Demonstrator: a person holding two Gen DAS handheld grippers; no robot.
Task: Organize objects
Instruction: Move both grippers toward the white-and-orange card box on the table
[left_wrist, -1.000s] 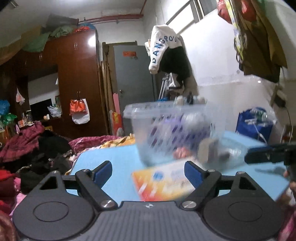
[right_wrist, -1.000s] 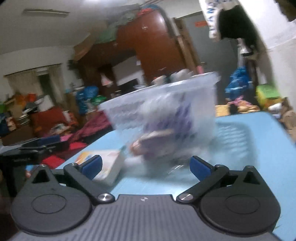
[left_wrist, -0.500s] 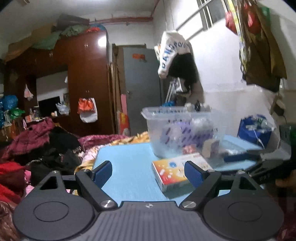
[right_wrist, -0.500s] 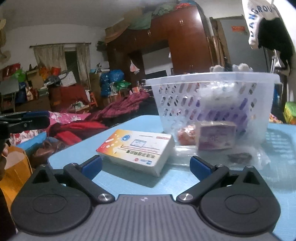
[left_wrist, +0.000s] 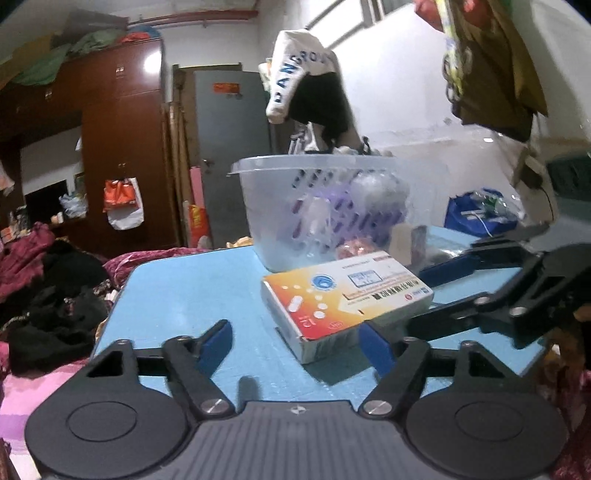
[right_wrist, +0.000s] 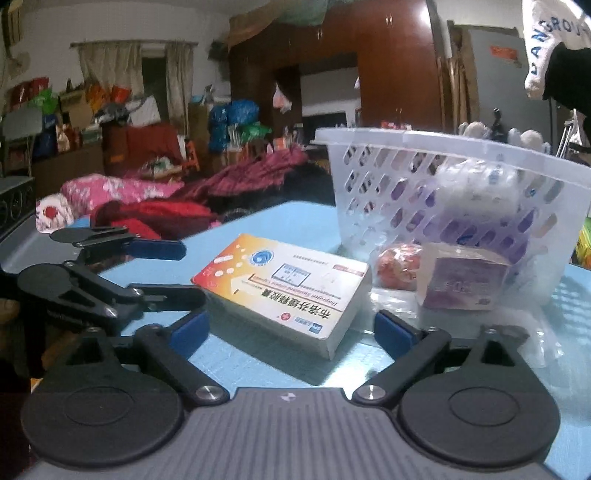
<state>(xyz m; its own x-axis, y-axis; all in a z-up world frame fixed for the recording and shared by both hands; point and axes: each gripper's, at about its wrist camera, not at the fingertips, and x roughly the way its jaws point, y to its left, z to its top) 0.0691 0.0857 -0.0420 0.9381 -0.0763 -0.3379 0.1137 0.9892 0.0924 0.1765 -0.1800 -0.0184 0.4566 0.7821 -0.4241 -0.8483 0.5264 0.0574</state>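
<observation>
A flat orange-and-white medicine box (left_wrist: 343, 299) (right_wrist: 280, 284) lies on the blue table (left_wrist: 192, 288) in front of a clear perforated basket (left_wrist: 295, 206) (right_wrist: 443, 184) that holds purple and white packs. My left gripper (left_wrist: 295, 345) (right_wrist: 173, 273) is closing, and the box's near corner sits just beyond its fingertips, untouched. My right gripper (right_wrist: 290, 332) (left_wrist: 436, 291) is closing too, low over the table. The box lies just ahead of its blue pads, and they are not pressing on it.
A red wrapped item (right_wrist: 400, 264) and a small purple carton (right_wrist: 465, 280) rest on clear plastic against the basket's foot. Piles of clothes (left_wrist: 55, 288) lie beyond the table's left edge. A wardrobe (left_wrist: 122, 147) and a grey door (left_wrist: 232, 147) stand behind.
Both grippers have closed in on the medicine box and their jaws have narrowed. The left one has dropped lower, and the right gripper now shows right beside the box in the left wrist view.
</observation>
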